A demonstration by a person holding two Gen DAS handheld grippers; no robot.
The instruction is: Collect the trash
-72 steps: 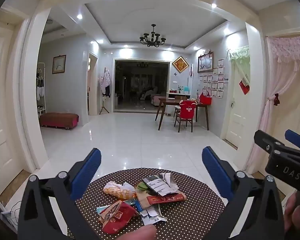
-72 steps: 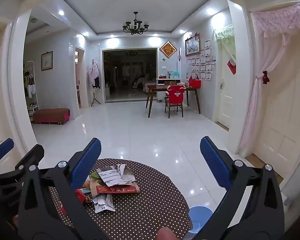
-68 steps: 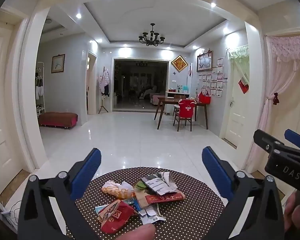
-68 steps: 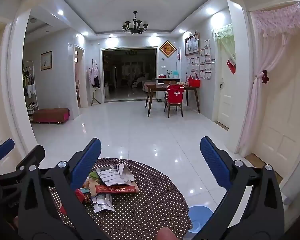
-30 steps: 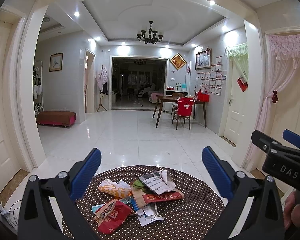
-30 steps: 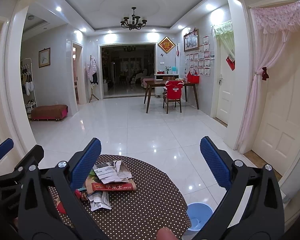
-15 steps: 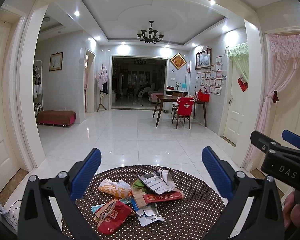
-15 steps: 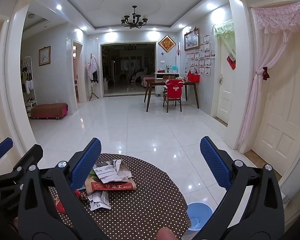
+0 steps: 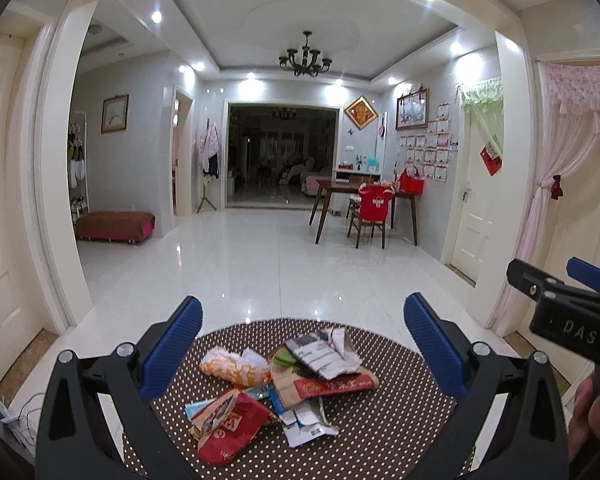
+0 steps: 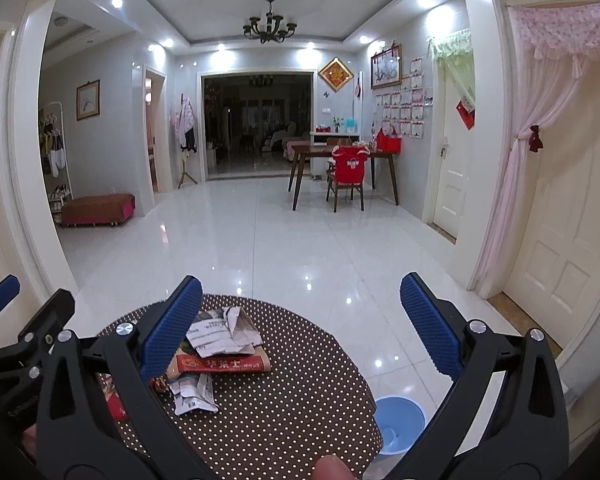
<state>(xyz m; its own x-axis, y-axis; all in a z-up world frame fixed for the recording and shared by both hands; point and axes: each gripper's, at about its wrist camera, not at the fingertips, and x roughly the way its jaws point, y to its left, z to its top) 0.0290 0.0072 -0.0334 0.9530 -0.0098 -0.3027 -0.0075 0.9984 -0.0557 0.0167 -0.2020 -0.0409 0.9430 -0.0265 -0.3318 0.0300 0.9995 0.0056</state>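
Both grippers hover with fingers spread wide, empty. The trash pile (image 9: 284, 384) lies on the tabletop (image 9: 380, 432), centred ahead between the left gripper (image 9: 300, 344) fingers; it sits off the right gripper (image 10: 300, 320) left finger. Left is nearer.

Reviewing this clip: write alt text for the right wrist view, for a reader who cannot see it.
The open right gripper hangs empty above a round polka-dot table with a pile of crumpled wrappers and papers on its left part. A blue bin sits on the floor past the table's right edge; the left gripper shows at far left.
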